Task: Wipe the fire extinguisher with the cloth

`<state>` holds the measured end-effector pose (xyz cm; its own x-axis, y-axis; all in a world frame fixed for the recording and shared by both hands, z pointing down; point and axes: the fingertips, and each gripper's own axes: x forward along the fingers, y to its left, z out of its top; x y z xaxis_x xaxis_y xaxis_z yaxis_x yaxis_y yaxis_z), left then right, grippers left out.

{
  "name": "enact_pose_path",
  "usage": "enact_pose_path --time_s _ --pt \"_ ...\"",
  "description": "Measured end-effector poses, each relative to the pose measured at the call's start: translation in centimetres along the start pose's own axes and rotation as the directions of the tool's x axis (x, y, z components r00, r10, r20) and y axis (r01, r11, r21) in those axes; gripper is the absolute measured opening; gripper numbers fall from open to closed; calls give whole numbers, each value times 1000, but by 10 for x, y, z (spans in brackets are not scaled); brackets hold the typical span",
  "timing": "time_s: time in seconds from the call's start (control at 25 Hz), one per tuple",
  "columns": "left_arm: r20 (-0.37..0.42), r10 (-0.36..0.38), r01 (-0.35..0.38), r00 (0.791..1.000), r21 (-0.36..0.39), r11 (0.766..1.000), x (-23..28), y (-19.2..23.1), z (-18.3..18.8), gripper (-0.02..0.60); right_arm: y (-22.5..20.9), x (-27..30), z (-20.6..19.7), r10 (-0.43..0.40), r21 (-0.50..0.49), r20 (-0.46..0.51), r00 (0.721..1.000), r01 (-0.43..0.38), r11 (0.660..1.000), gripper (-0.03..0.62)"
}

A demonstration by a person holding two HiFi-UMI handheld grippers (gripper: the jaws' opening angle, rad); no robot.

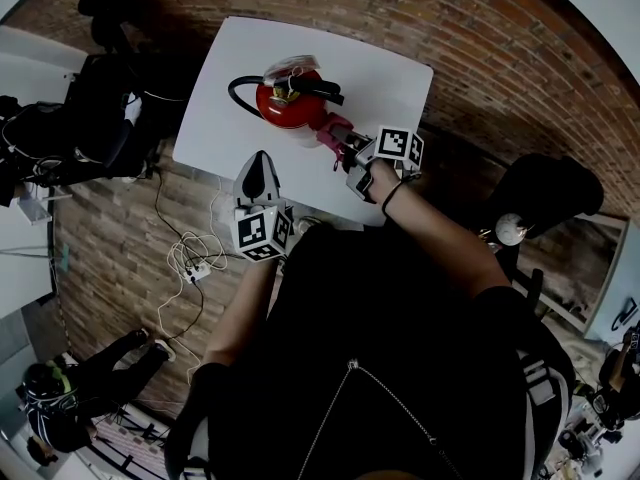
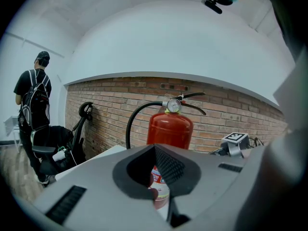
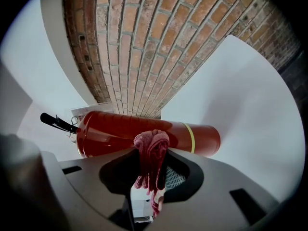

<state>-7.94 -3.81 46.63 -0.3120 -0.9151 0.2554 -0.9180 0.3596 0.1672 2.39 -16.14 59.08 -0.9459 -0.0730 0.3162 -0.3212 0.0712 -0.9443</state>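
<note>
we are judging the wipe as just starting: our right gripper (image 1: 346, 149) is clamping the cloth (image 3: 150, 147) at the side of the extinguisher (image 1: 291, 104) standing on the table (image 1: 385, 76), our left gripper (image 1: 258, 166) is hanging closed and empty nearby, and the next move is calling for rubbing along the body.

The fire extinguisher (image 1: 290, 103) stands on the desk (image 1: 225, 68), about at its middle. The cloth (image 1: 333, 133) sits between the fingers of the right gripper (image 1: 345, 148), just beside the right side of the fire extinguisher. The left gripper (image 1: 258, 163) is before it, a little to the left and apart from it.
</note>
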Motion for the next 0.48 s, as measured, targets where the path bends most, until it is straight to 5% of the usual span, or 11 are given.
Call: enact_pose_path --time_s 0.48 --pt "2 0 0 1000 -6 1000 4 0 1 8 57 -21 7 99 17 24 995 -99 995 124"
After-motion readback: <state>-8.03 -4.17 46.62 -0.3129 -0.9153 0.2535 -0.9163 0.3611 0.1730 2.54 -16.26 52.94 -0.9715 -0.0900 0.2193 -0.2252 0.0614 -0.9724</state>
